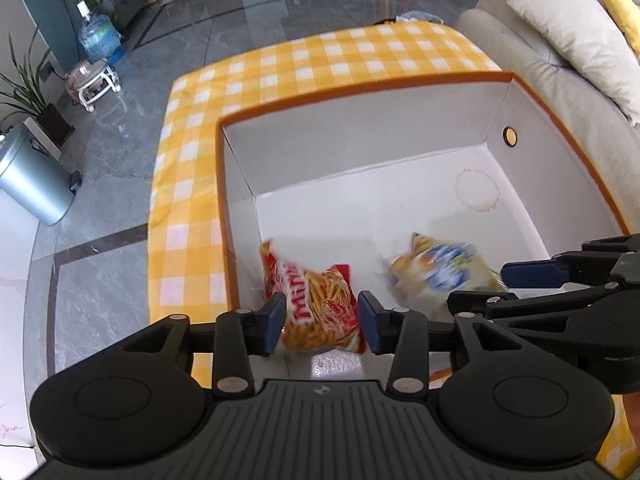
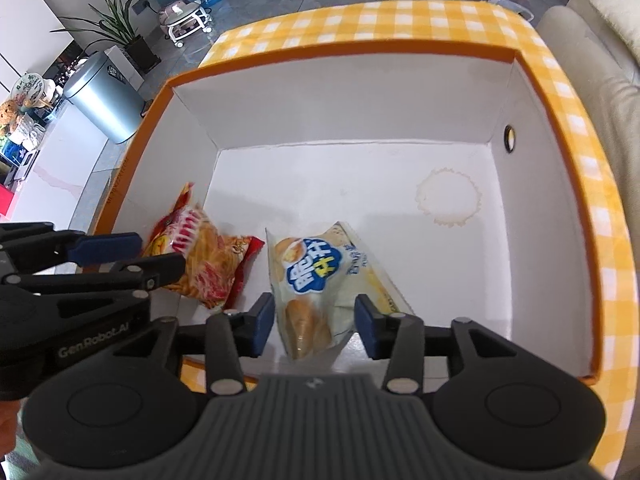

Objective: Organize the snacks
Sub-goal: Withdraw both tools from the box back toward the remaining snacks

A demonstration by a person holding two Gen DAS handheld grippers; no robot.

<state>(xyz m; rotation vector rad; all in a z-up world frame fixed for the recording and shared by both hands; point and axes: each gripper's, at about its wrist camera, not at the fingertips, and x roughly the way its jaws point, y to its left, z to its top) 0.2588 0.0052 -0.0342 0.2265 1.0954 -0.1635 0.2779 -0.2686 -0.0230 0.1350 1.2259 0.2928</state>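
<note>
A white box with an orange rim [image 1: 360,90] [image 2: 340,54] stands on a yellow checked cloth. Inside it, near the front left corner, a red noodle-snack packet [image 1: 320,304] [image 2: 208,256] appears blurred, between the blue pads of my left gripper [image 1: 322,322], whose jaws stand apart from it. Beside it on the right is a pale yellow packet with a blue label [image 1: 440,272] [image 2: 312,276], between the pads of my right gripper [image 2: 314,326], with a gap showing on each side. Both grippers are open and hang just above the box's front edge, side by side.
The box floor has a round stain [image 2: 448,200] at the right and a hole [image 2: 510,138] in the right wall. A beige sofa [image 1: 560,60] flanks the table on the right. A metal bin [image 1: 32,184], plants and a water bottle [image 1: 100,38] stand on the floor to the left.
</note>
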